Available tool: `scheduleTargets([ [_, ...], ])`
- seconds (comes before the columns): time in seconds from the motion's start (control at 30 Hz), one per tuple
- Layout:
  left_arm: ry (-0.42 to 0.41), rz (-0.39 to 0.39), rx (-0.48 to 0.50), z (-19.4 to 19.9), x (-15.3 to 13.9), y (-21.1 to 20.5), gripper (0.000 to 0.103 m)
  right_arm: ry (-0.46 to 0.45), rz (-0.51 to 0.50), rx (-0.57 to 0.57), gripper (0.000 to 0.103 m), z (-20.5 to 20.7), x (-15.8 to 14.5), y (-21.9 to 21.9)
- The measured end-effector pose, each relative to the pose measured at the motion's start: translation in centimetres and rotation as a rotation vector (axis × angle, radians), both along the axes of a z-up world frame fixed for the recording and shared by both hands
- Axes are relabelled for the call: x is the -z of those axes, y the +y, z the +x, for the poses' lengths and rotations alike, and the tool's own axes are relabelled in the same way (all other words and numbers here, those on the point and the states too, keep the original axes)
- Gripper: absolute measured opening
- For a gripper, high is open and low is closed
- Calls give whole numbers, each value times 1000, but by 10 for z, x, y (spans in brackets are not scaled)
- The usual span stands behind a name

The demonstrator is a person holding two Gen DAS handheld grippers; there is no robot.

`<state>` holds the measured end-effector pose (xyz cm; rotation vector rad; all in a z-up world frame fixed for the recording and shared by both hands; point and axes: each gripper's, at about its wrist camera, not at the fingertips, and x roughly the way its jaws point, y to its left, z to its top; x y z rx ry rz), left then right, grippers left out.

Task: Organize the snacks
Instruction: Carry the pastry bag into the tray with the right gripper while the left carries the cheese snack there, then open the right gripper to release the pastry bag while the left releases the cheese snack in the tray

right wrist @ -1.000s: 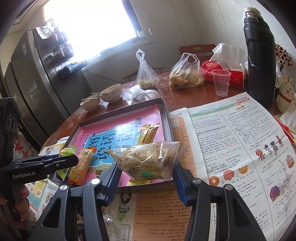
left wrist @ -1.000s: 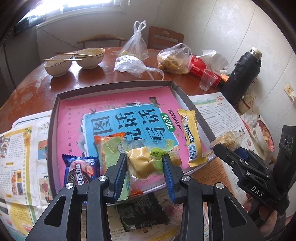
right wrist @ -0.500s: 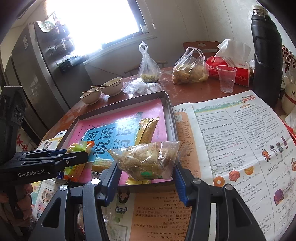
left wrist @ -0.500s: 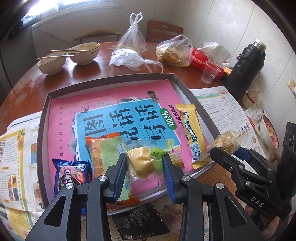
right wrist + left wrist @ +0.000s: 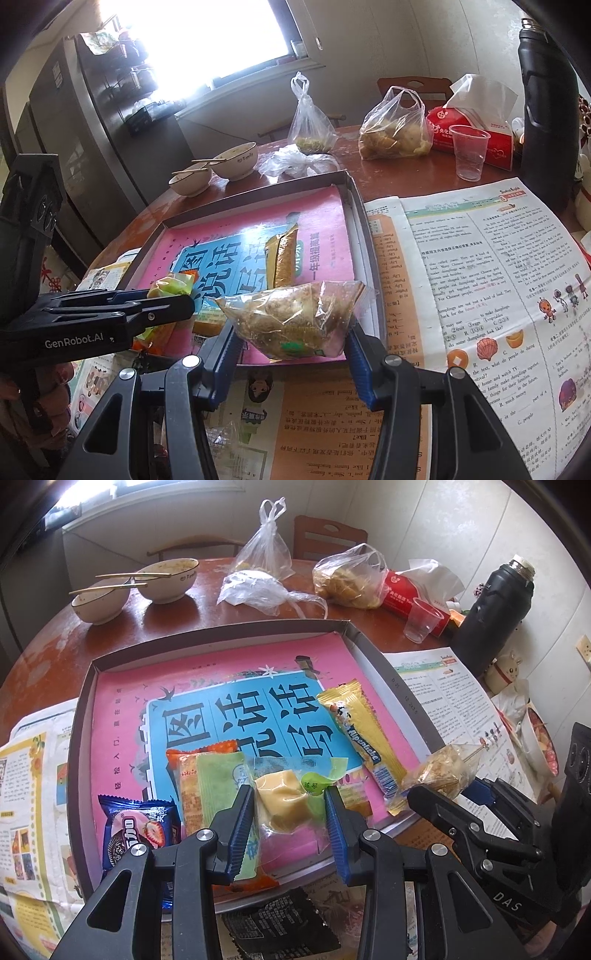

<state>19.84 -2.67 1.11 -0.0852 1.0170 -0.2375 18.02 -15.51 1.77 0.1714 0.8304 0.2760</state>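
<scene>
1. Left gripper (image 5: 290, 810) is pinching the yellow cake pack (image 5: 282, 803) above the tray (image 5: 402, 698), ready to drop it beside the wafer pack (image 5: 207, 790) just left.
2. Right gripper (image 5: 291, 341) is clamping the clear brittle bag (image 5: 291, 319) over the tray's near edge, likely for the gap ahead.

Pink-and-blue book (image 5: 229, 686) lines the tray; blue-padded black tongs (image 5: 290, 812) hold yellow cake (image 5: 280, 801).

Black packet (image 5: 280, 923) half under tray (image 5: 79, 738) & left hand-held gripper (image 5: 290, 812); label unreadable.
</scene>
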Motion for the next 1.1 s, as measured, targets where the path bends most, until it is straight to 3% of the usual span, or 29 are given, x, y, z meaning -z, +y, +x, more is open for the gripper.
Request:
scheduleTargets([
  [0.43,10,19,12,2,4,-4,41,-10,-78,4,54,1,1,7],
  [1.1,15,26,14,3,5,-5,43,-3,-70,3,57,1,-1,5],
])
